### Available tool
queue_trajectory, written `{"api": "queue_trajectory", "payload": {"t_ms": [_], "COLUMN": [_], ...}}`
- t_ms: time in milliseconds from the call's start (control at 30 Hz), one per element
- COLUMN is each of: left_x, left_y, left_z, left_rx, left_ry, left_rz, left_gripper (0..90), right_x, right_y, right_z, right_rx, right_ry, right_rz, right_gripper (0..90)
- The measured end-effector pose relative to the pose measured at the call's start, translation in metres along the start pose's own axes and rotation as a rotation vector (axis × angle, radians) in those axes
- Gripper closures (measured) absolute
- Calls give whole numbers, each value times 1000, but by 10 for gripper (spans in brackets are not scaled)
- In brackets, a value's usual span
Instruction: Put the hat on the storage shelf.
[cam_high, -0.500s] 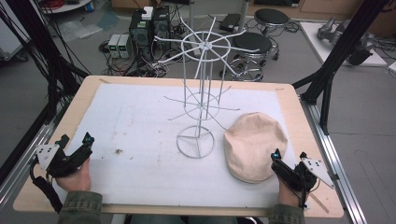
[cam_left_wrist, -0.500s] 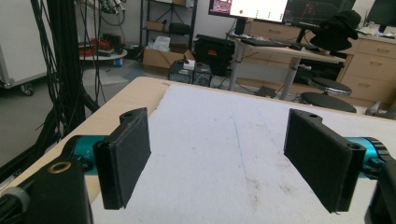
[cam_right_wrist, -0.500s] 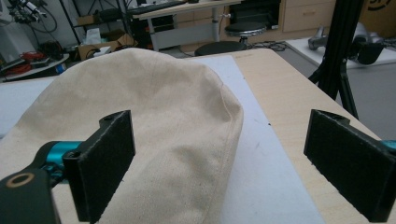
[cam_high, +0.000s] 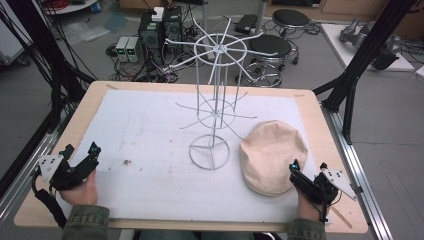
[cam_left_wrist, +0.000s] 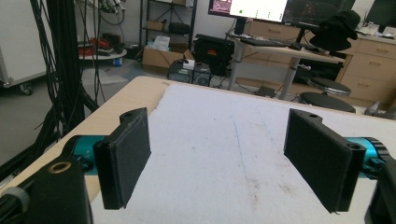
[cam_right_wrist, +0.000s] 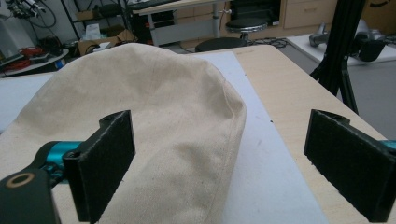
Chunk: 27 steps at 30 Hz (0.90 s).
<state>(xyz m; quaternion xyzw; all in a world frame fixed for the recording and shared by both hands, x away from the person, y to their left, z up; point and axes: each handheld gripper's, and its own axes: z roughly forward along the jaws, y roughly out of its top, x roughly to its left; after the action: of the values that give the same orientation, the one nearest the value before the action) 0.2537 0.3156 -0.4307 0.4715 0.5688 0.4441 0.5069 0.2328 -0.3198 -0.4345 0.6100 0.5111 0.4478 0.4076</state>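
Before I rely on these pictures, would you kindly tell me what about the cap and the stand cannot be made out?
- Cap: its underside and any brim, hidden by its own crown in the high view; its near part is cut off by the bottom edge in the right gripper view.
- Right gripper: whether it touches the cap, too small in the high view.
- Wire stand: the arm tips blur into floor clutter.

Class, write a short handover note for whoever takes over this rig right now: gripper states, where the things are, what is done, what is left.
Left gripper: open, holding nothing, resting at the near left of the white mat.
Right gripper: open, at the near edge of the beige cap, one jaw over its fabric, not gripping.
Cap lies flat on the mat, right of the white wire rack, whose round base stands mid-table.
Done: right gripper brought up to the cap.
Left, probably: grip the cap, lift it and hang it on a rack arm.
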Motion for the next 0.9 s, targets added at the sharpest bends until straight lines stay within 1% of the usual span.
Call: {"api": "queue_trajectory", "payload": {"t_ms": [633, 900], "left_x": [0, 0], "left_y": [0, 0], "left_z": [0, 0], "left_rx": [-1, 4], "left_ry": [9, 5], "left_rz": [4, 7], "left_gripper": [228, 229], "right_x": [0, 1], "right_y": [0, 0], "right_z": [0, 1], "right_rx": [1, 2], "right_ry": [0, -1], "right_rz": [-3, -1], "right_gripper": [78, 78]}}
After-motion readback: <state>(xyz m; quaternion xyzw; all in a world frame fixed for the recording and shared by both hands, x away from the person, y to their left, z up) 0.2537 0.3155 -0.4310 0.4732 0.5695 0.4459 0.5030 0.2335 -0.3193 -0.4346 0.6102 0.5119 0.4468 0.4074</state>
